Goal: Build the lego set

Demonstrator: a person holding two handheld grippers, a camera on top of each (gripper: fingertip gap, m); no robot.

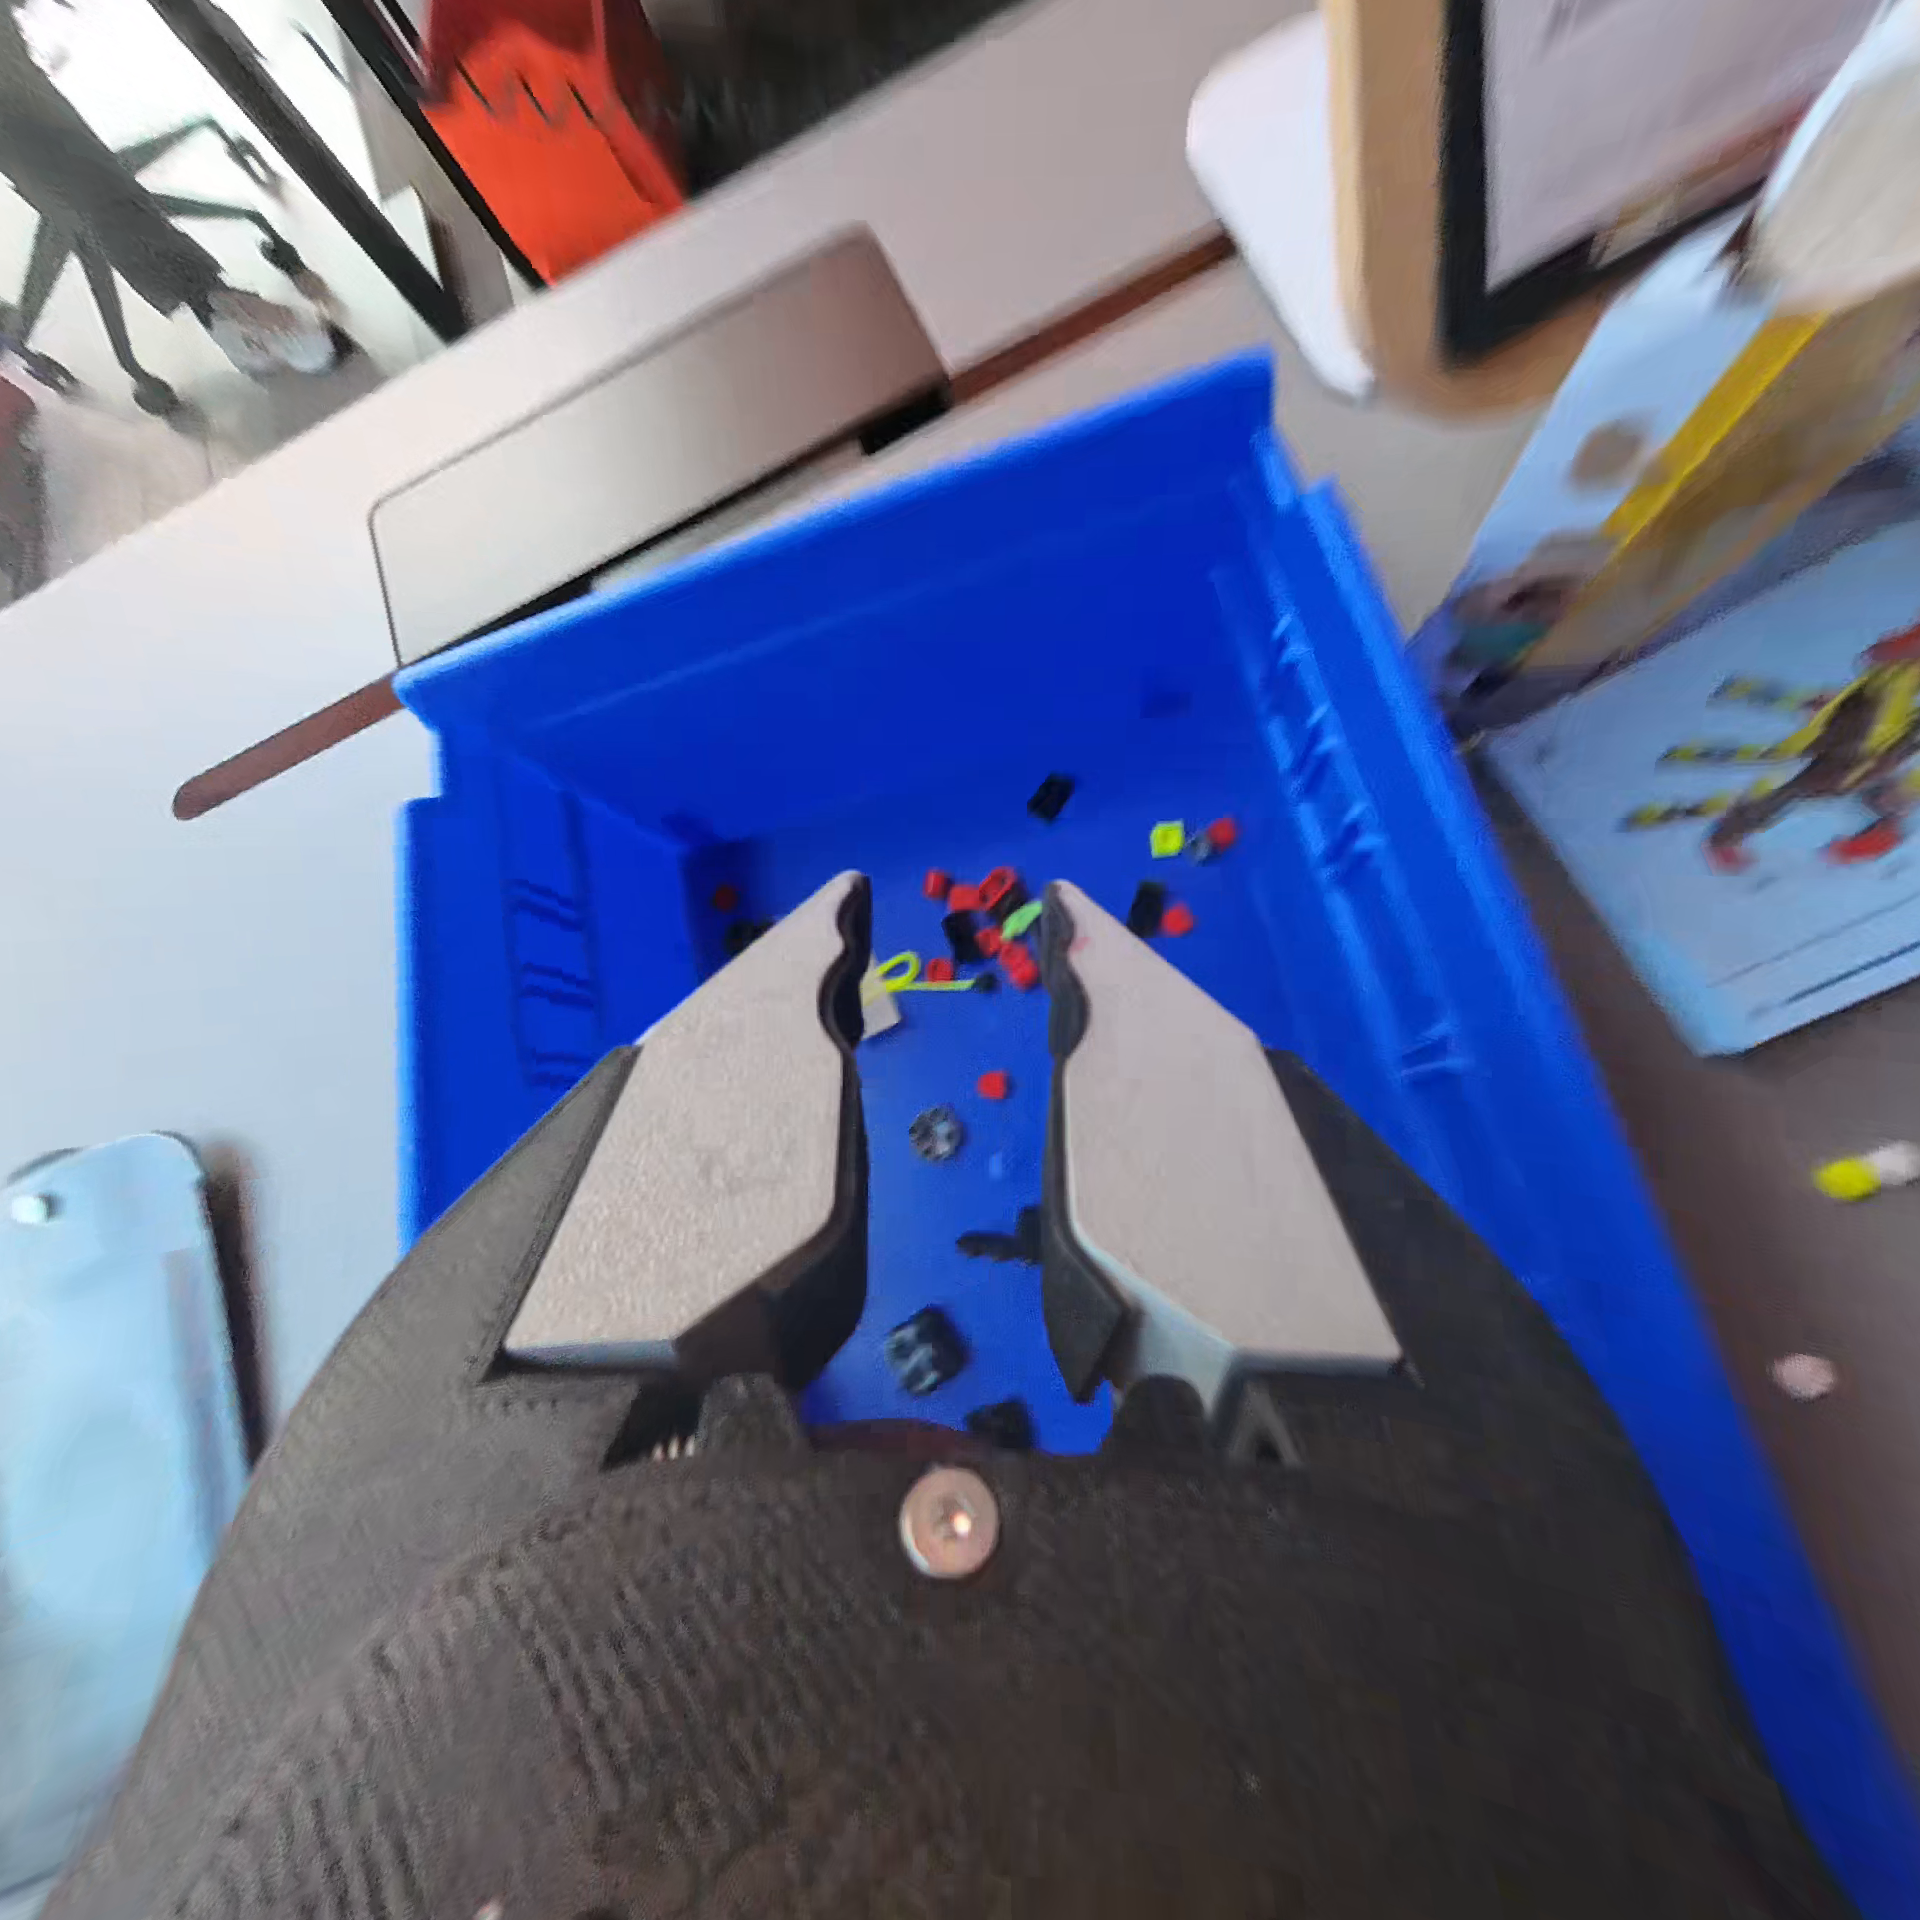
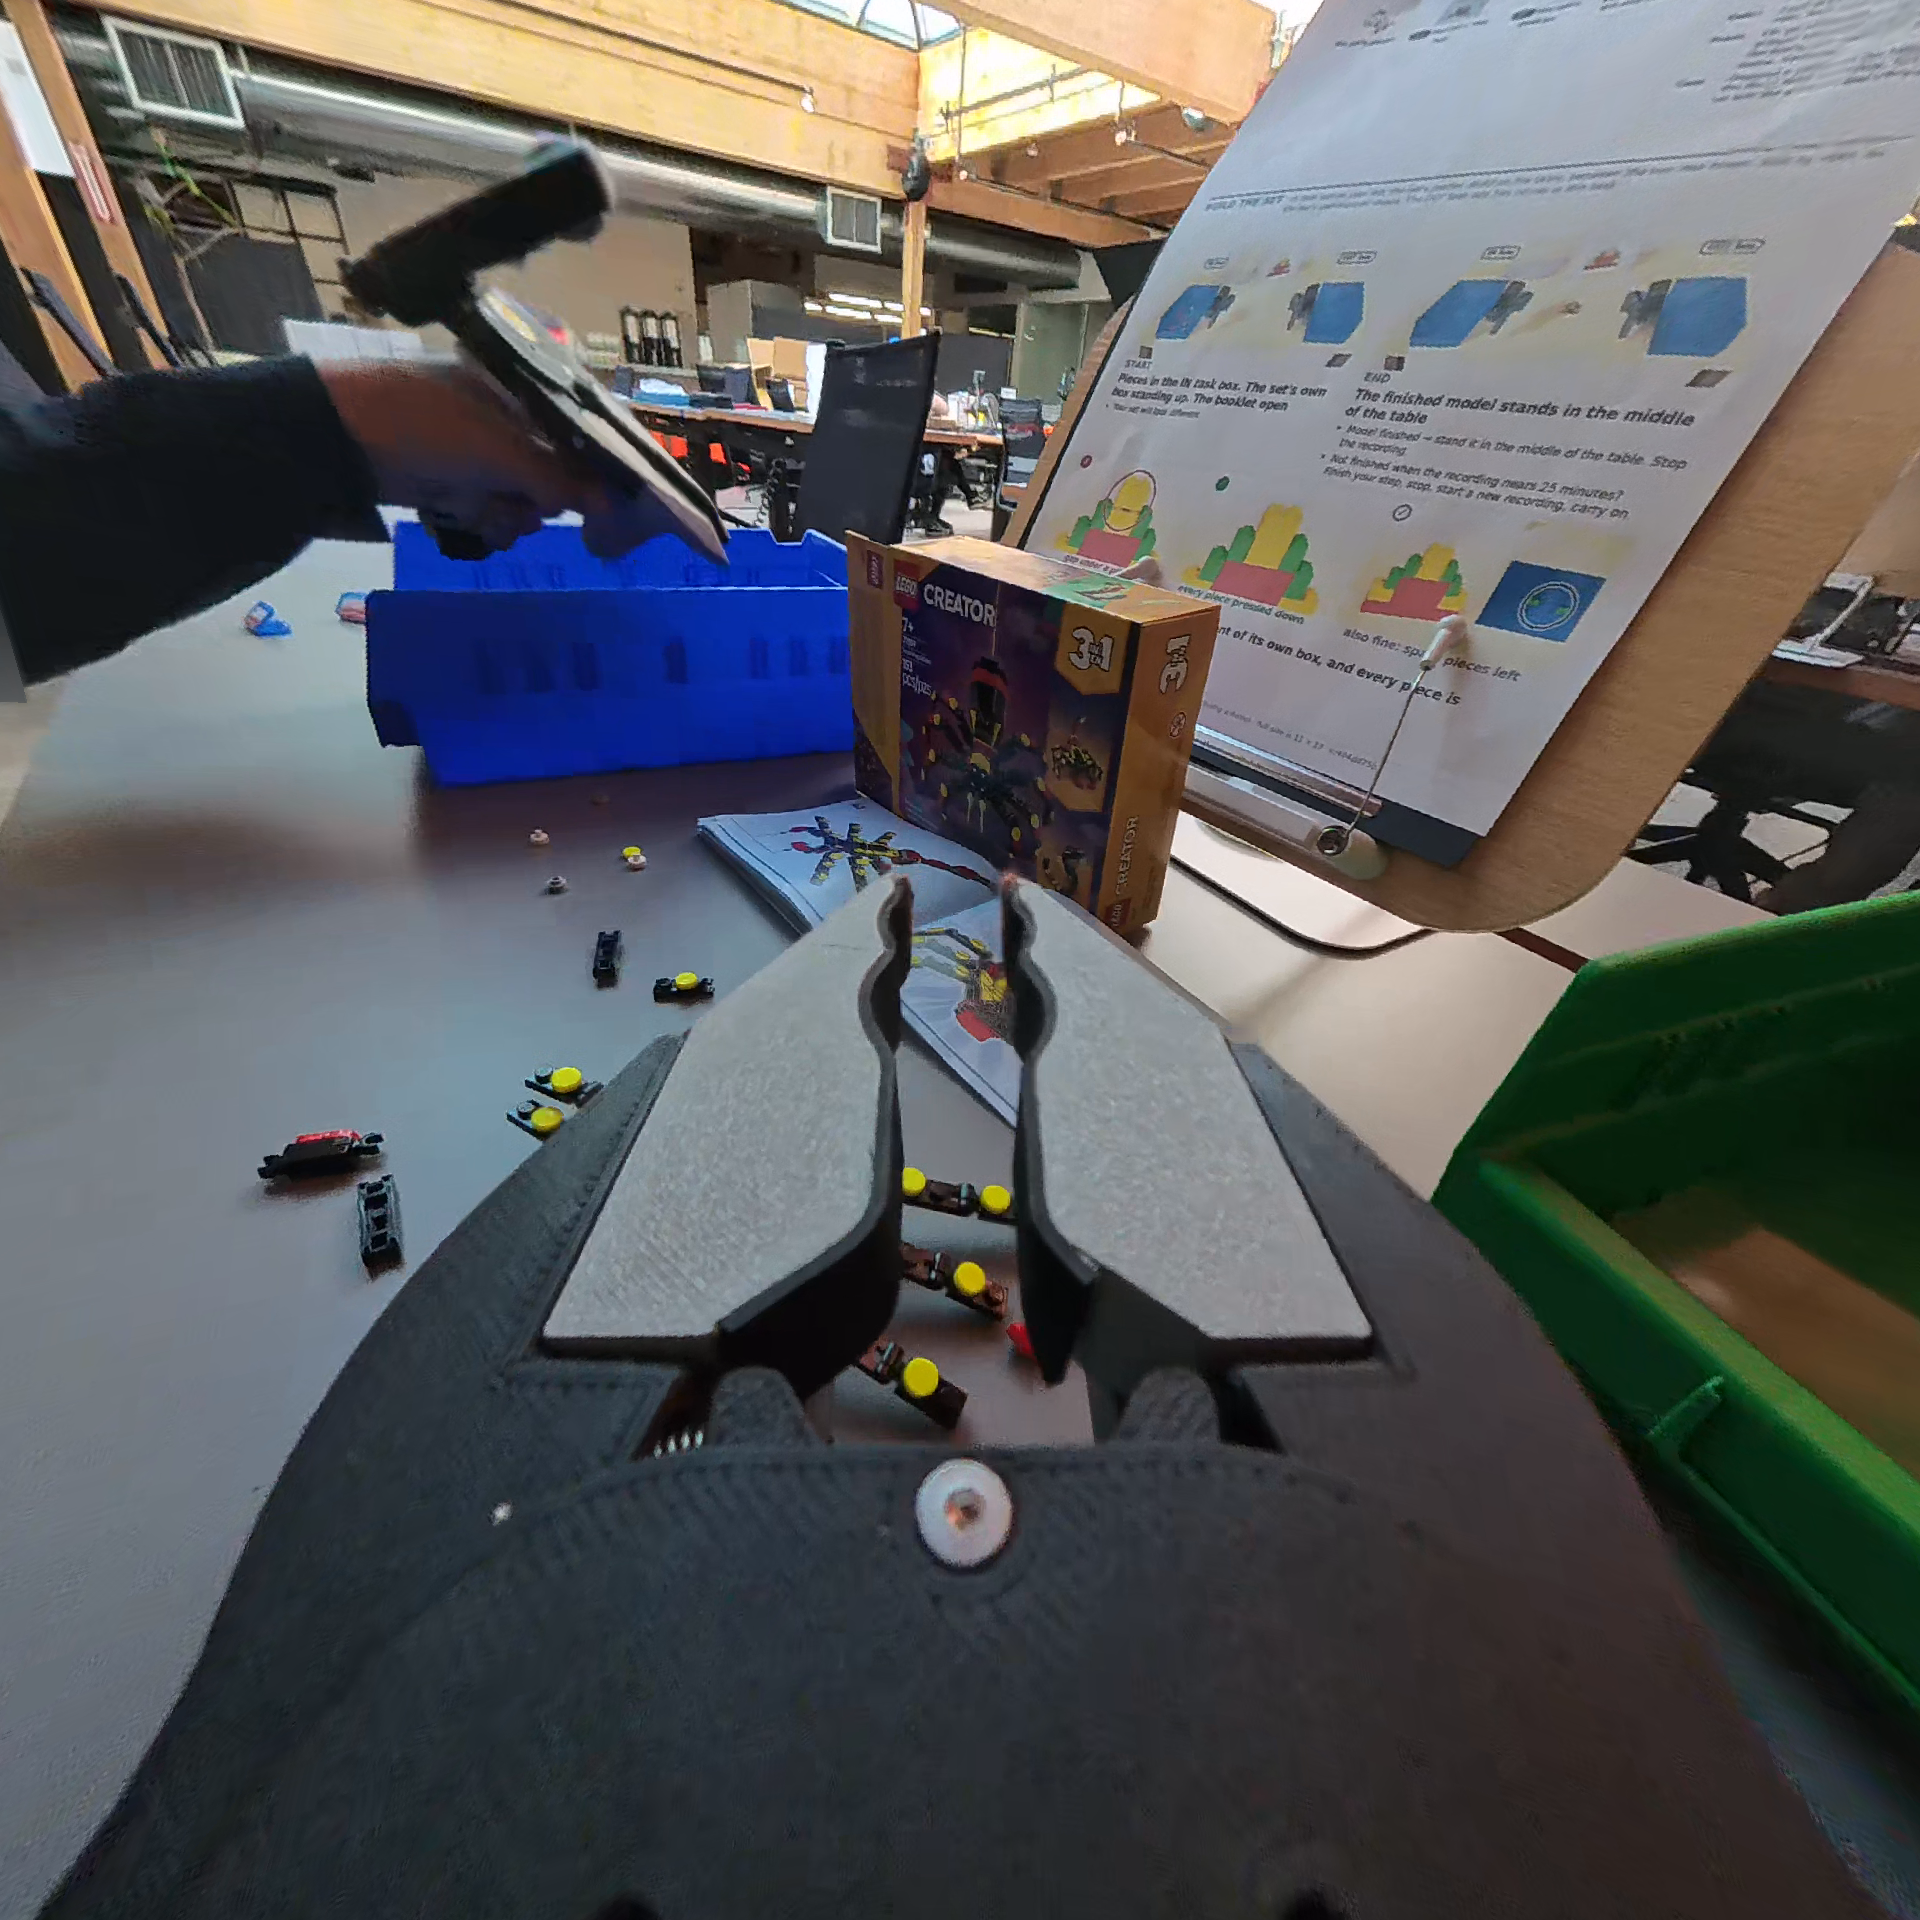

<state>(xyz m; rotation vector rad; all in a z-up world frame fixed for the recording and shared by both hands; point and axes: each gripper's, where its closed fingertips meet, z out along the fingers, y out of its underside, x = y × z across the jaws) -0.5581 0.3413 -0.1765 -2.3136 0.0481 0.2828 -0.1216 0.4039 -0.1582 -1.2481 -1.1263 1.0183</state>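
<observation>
My left gripper [image 1: 958, 894] is open and empty, tilted down over the blue bin [image 1: 831, 582]. Several small red, black and lime lego pieces [image 1: 987, 935] lie on the bin floor under its tips. In the right wrist view a hand holds the left gripper [image 2: 712, 545] over the same bin [image 2: 613, 686]. My right gripper [image 2: 956, 894] hangs above the dark table, jaws a narrow gap apart with nothing between them. Brown leg pieces with yellow studs [image 2: 956, 1278] lie under it. The open booklet [image 2: 831, 852] lies ahead.
The lego box [image 2: 1029, 707] stands behind the booklet, with a slanted instruction board [image 2: 1507, 416] to its right. A green bin [image 2: 1714, 1195] sits at the right edge. Black and yellow-studded pieces [image 2: 322, 1151] are scattered left of my right gripper. About 45 cm separates my left fingertips from my right.
</observation>
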